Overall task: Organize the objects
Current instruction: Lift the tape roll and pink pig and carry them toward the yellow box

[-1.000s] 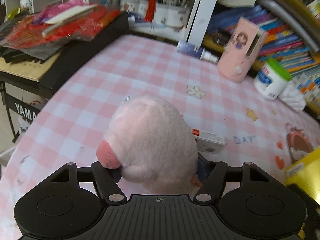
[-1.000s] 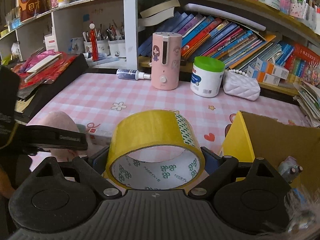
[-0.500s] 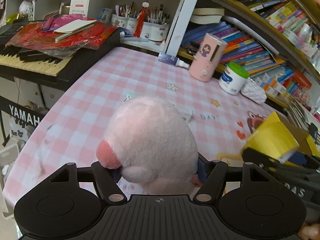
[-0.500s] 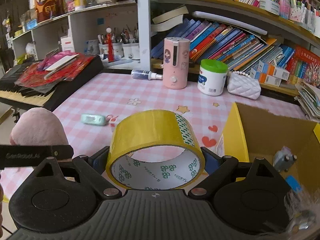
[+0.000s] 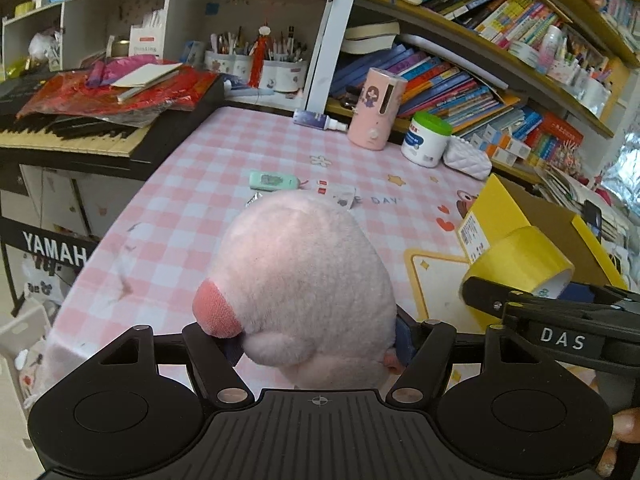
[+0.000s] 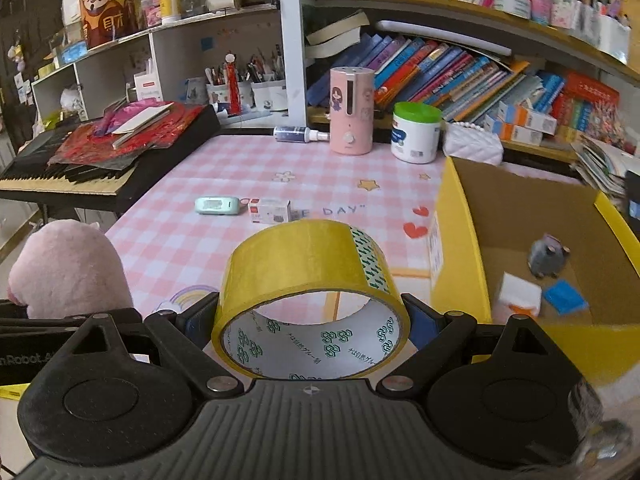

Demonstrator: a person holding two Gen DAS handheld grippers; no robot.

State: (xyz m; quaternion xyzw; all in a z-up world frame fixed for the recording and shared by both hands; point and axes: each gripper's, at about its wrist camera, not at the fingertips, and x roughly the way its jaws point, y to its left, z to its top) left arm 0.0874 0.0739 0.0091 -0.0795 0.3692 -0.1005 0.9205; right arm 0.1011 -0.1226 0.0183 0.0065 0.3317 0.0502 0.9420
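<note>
The left claw [image 5: 318, 336] is clenched on a pink plush toy [image 5: 304, 292], held above the near edge of the pink checked table [image 5: 224, 184]. The right claw [image 6: 310, 322] grips a roll of yellow tape [image 6: 308, 276] (its core printed with green marks). Just to its right stands the open yellow cardboard box [image 6: 444, 248]; ahead of it on the table lie a mint-green case [image 6: 216, 205] and a small white carton [image 6: 270, 211].
</note>
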